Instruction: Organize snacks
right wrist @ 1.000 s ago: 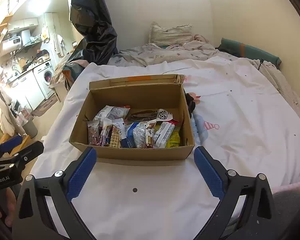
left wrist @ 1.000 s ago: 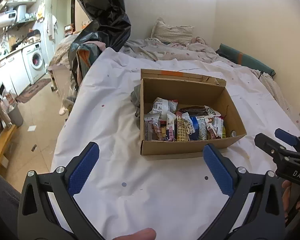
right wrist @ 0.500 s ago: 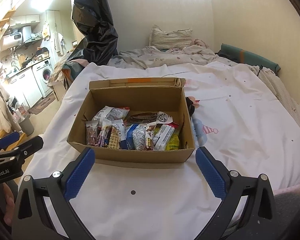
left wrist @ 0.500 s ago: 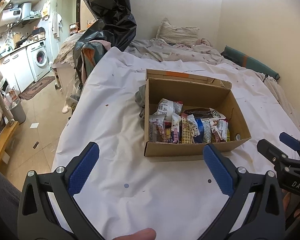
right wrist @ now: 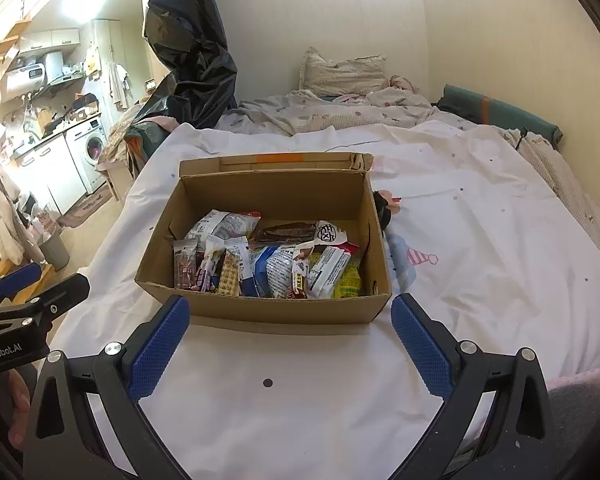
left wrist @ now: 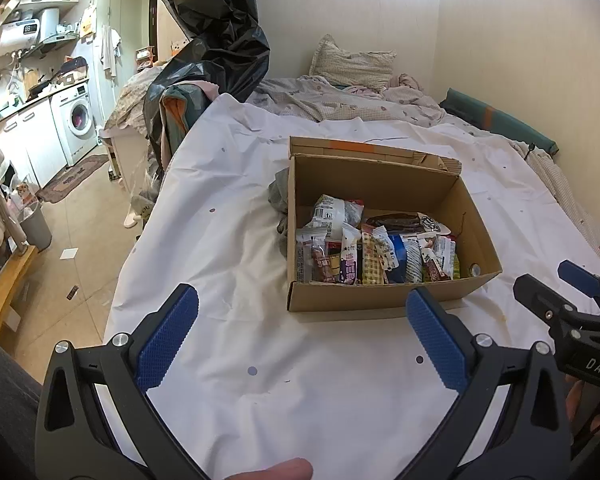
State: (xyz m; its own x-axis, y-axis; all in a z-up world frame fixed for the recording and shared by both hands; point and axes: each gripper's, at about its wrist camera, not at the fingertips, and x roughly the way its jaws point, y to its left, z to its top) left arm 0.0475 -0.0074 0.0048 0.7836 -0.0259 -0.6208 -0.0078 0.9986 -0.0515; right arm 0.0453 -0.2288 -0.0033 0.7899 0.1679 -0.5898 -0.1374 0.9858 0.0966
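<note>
An open cardboard box (left wrist: 384,304) (right wrist: 268,310) sits on a white sheet over the bed. Inside it, several snack packets (left wrist: 374,254) (right wrist: 268,264) stand packed in a row along the near wall, with a few more lying flat behind them. My left gripper (left wrist: 300,332) hovers open in front of the box's near left corner, holding nothing. My right gripper (right wrist: 288,332) is open too, centred just before the box's near wall, with nothing between its blue pads. Each gripper shows at the edge of the other's view.
A dark crumpled item (left wrist: 279,194) lies against the box's left side. A black plastic bag (left wrist: 216,36) hangs at the bed's far left corner. Pillow (right wrist: 340,72) and rumpled bedding lie at the head. The bed's left edge drops to a kitchen floor with a washing machine (left wrist: 78,122).
Both grippers have pulled back and risen slightly, so the box sits a little farther and lower in each view. The box and snacks have not moved. Both grippers stayed open.
</note>
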